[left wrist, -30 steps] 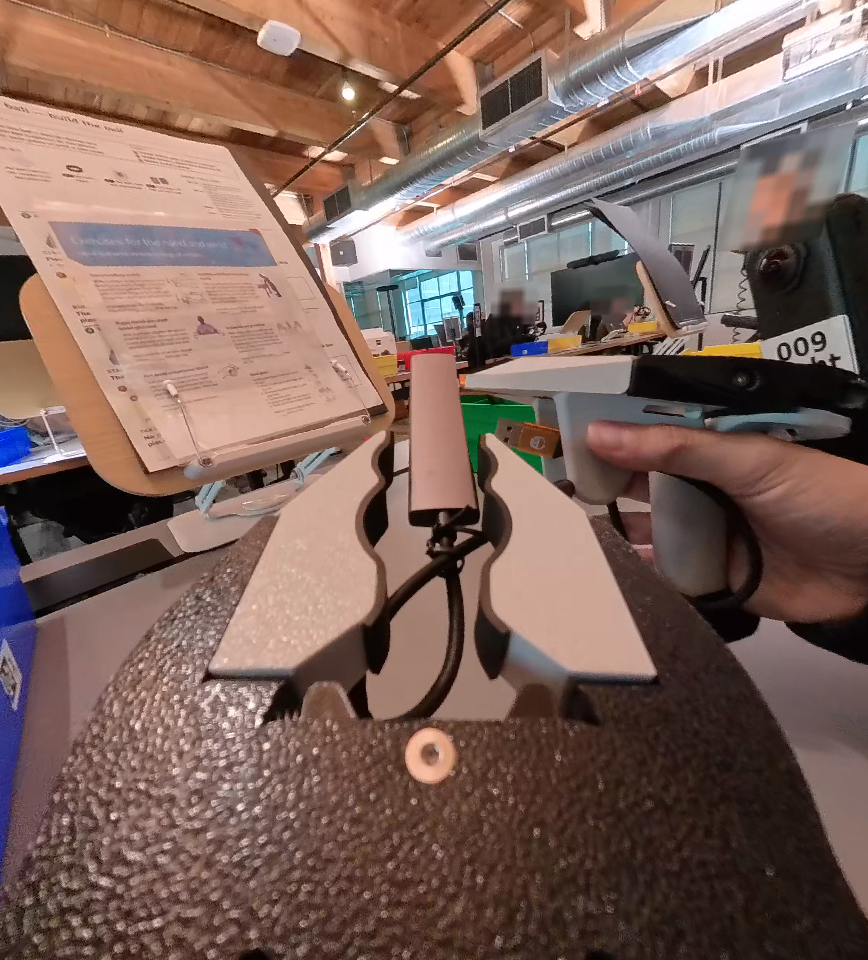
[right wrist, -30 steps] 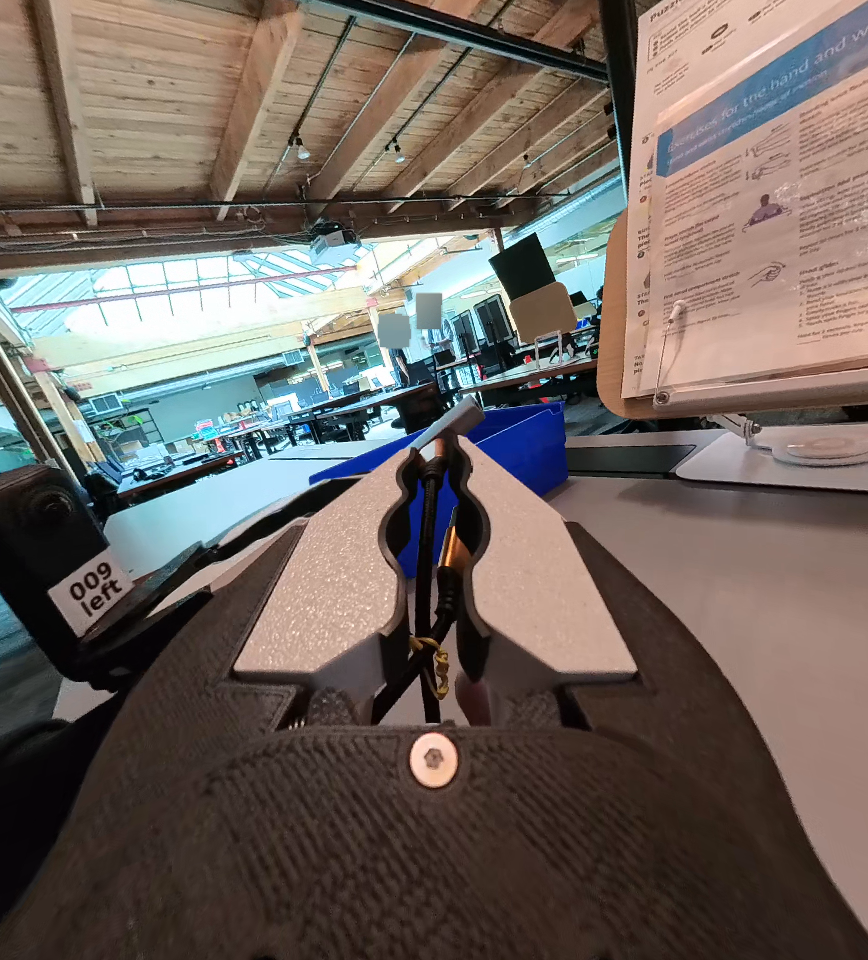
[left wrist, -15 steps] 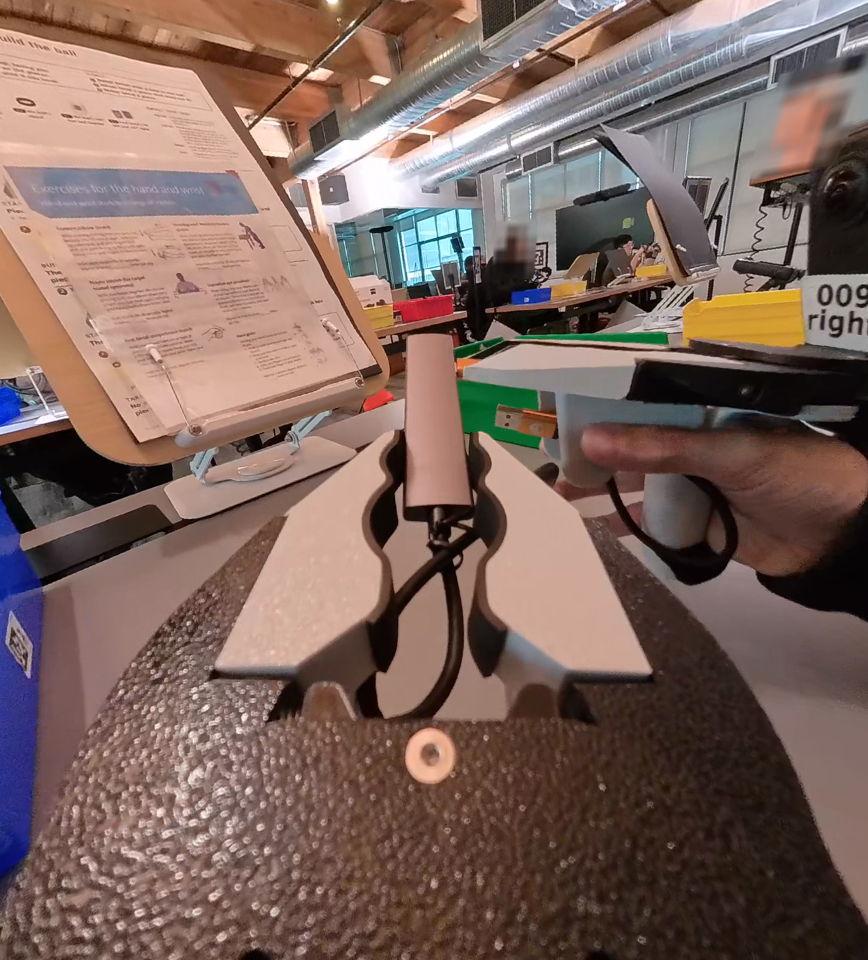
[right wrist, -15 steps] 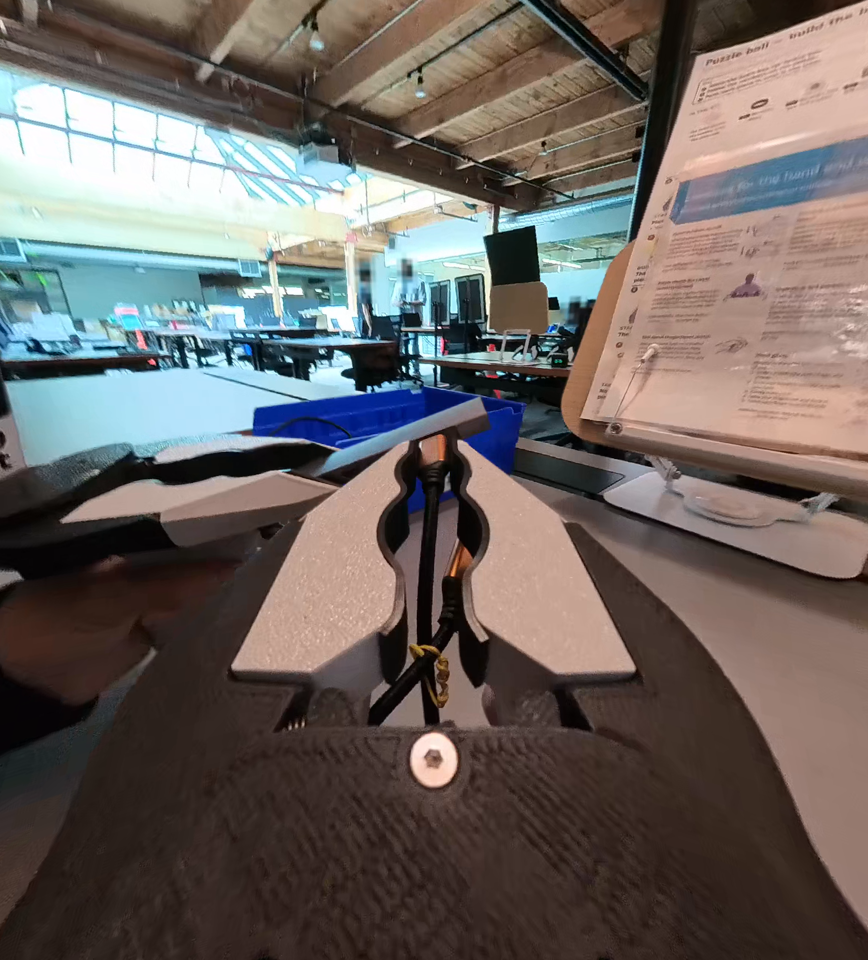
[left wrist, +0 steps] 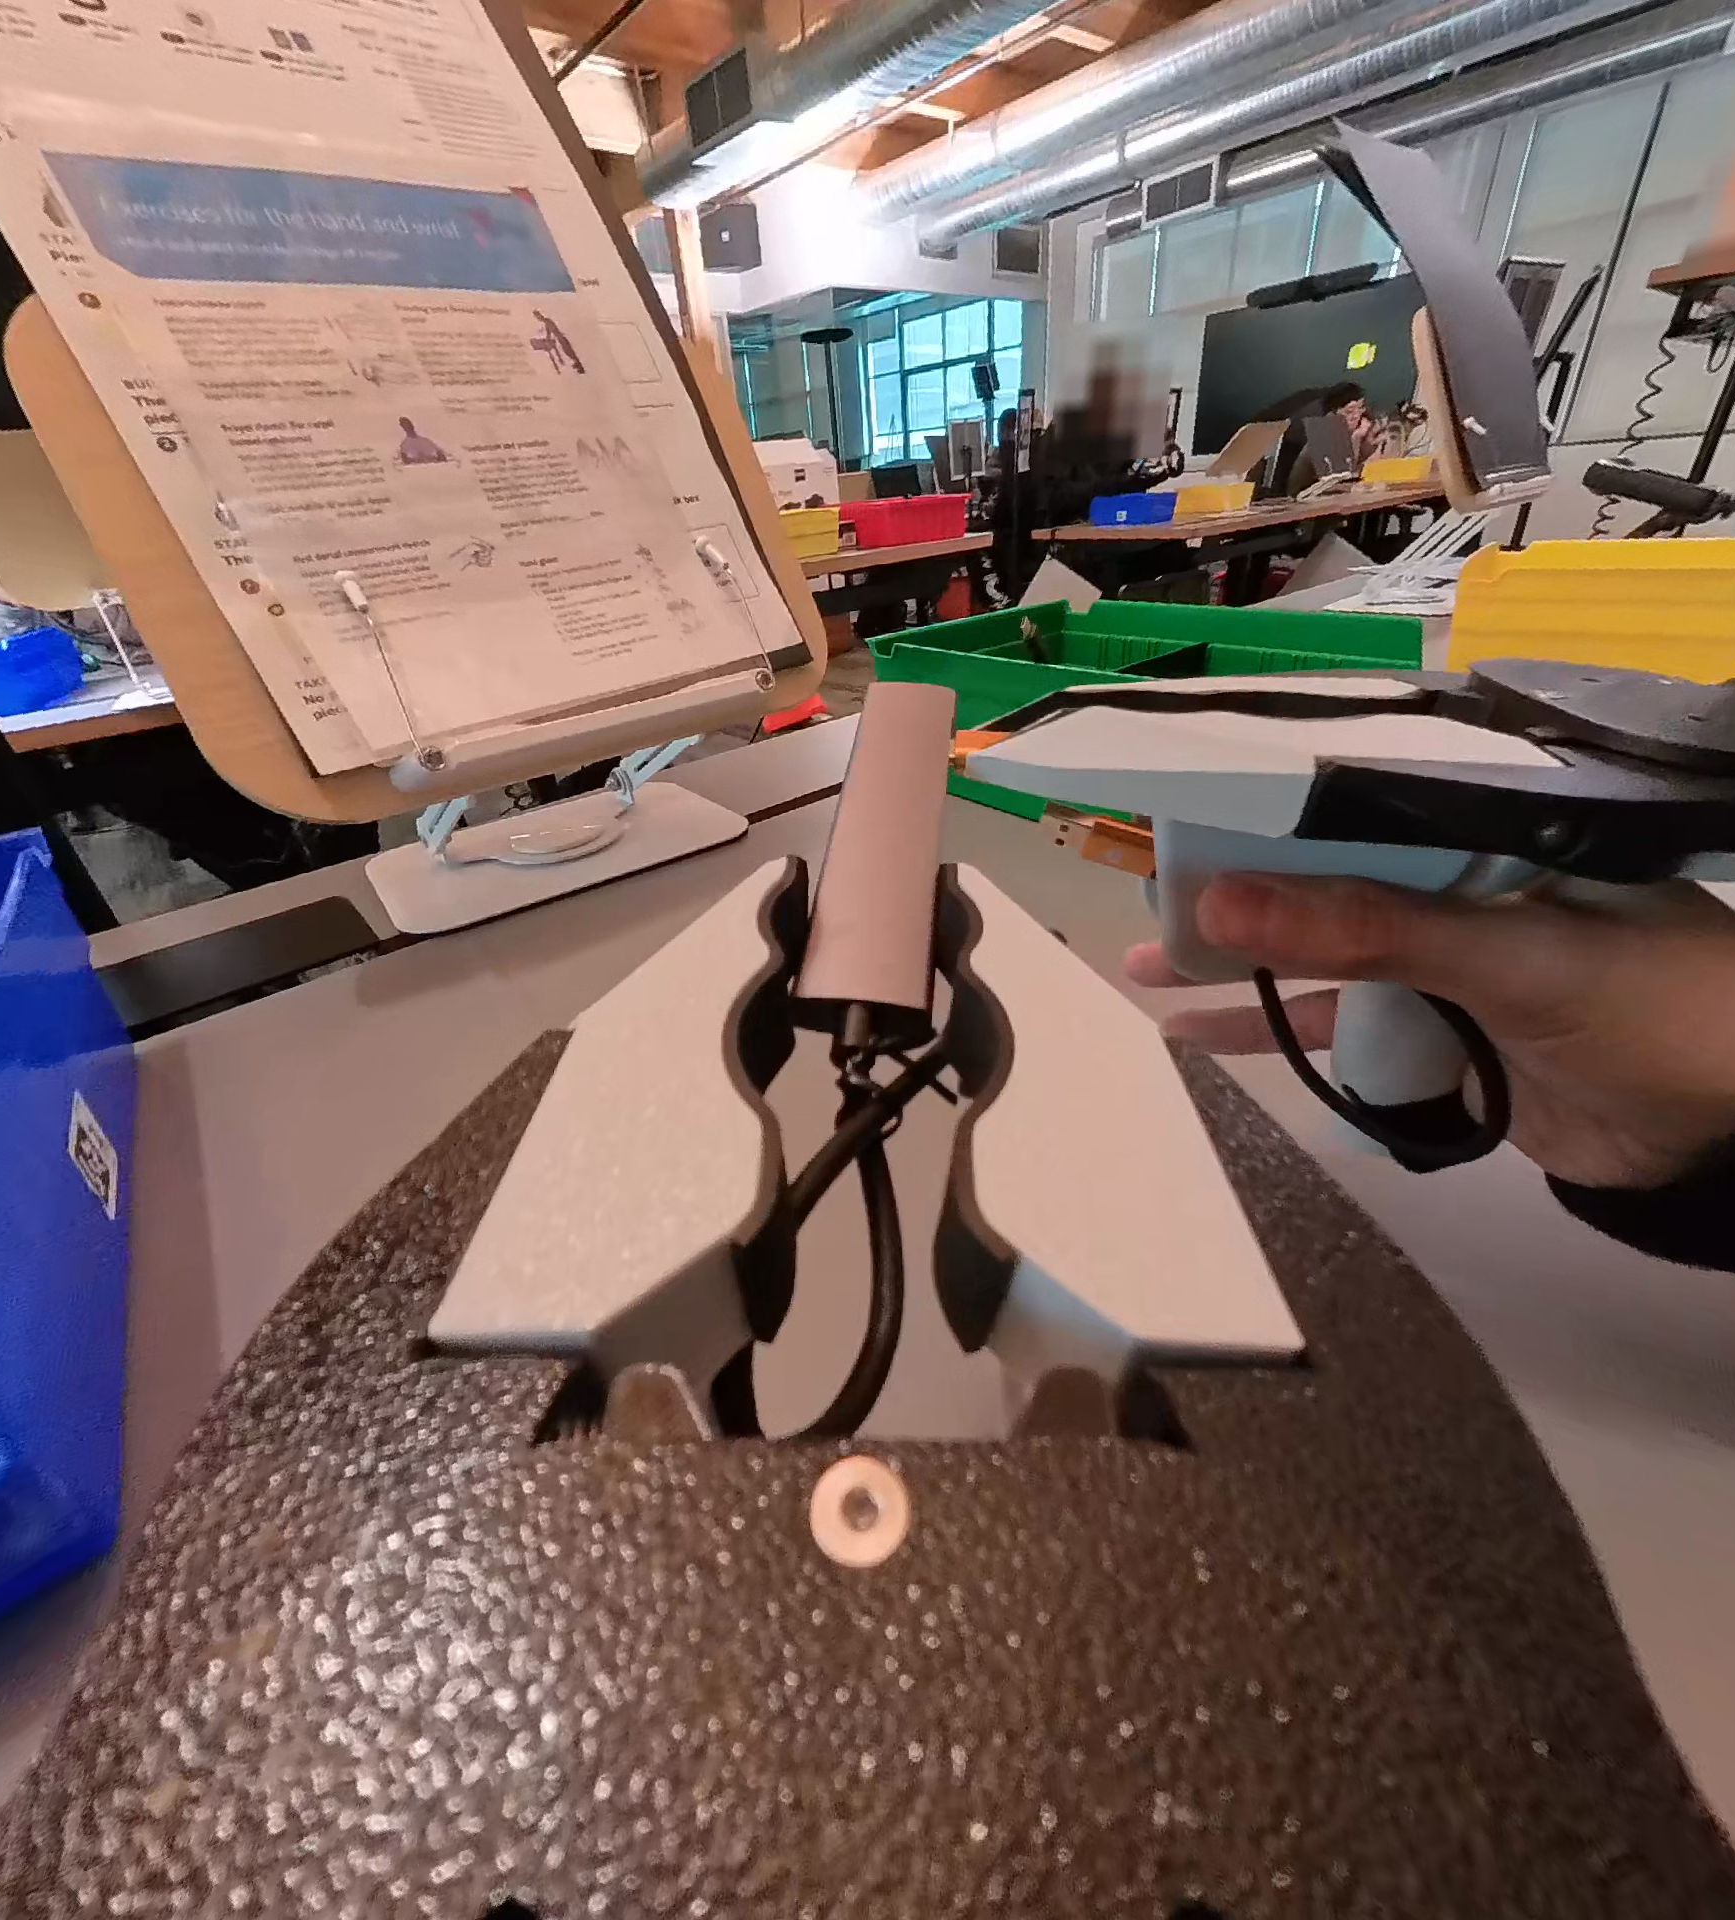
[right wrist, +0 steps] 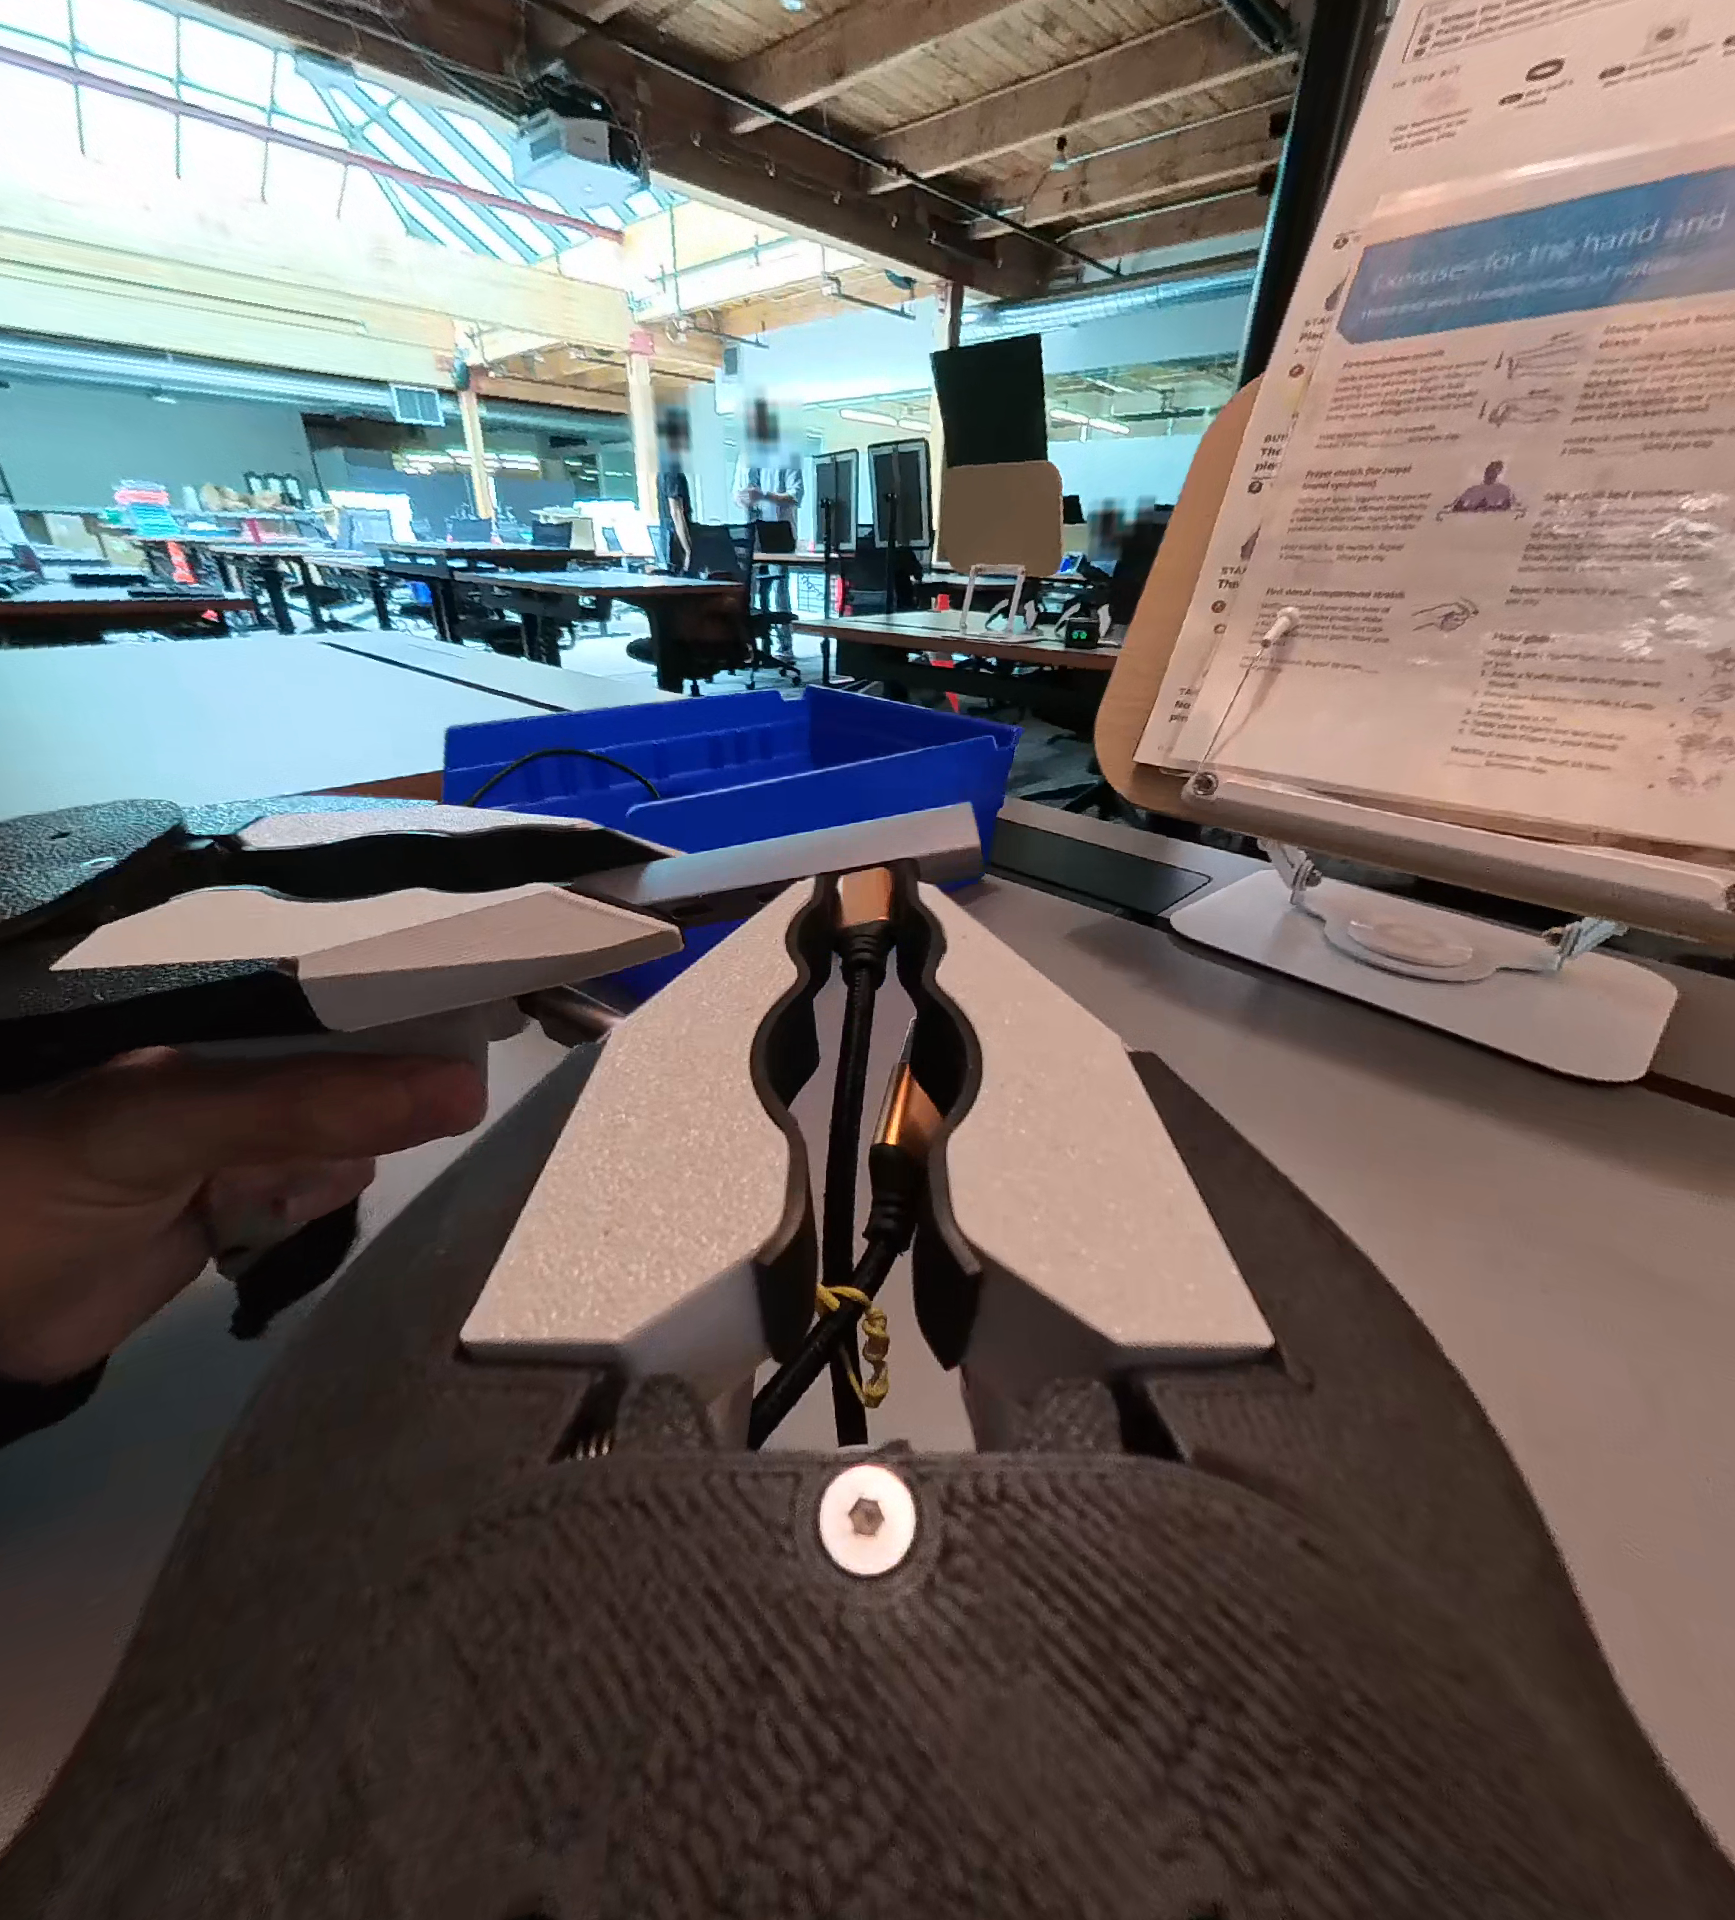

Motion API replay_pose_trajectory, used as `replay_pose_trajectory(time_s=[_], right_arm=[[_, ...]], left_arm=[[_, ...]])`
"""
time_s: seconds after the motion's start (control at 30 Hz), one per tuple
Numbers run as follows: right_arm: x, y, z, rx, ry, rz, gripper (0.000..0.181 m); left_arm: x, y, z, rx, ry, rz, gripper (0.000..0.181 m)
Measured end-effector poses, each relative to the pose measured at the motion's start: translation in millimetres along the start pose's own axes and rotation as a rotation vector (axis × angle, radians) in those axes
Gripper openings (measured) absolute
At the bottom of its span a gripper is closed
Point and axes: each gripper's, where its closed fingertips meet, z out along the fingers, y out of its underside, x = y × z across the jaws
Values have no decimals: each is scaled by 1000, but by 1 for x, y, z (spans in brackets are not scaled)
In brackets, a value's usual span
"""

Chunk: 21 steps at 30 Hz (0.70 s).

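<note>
The left gripper (left wrist: 868, 904) clamps a slim grey USB hub (left wrist: 884, 842); the right gripper (right wrist: 868, 904) pinches an orange-collared cable plug (right wrist: 865, 896), its tip touching the hub's side (right wrist: 811, 857), just ahead of both jaws.

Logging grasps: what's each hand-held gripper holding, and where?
Left hand-held gripper: grey hub, gripped at its cable end. Right hand-held gripper: black cable, gripped at its orange plug.

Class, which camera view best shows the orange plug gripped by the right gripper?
The right wrist view: the orange plug sits clamped between its own fingers, right against the grey hub. The left wrist view shows only an orange sliver beyond that hub.
</note>
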Motion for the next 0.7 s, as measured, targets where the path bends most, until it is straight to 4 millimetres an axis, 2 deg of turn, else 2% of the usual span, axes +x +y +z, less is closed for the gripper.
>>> replay_pose_trajectory(time_s=[0.4, 0.63, 0.67, 0.7], right_arm=[[-1, -8, -8, -7, 41, -119, 11], [0, -15, -12, 48, -36, 48, 11], [-1, -13, -12, 35, -14, 9, 11], [-5, -14, -15, 32, -6, -69, 11]], left_arm=[[6, -9, -1, 6, 1, 25, 24], [11, -15, 0, 23, 11, 10, 24], [9, -15, 0, 17, 2, 11, 23], [-14, -12, -5, 2, -126, -18, 23]])
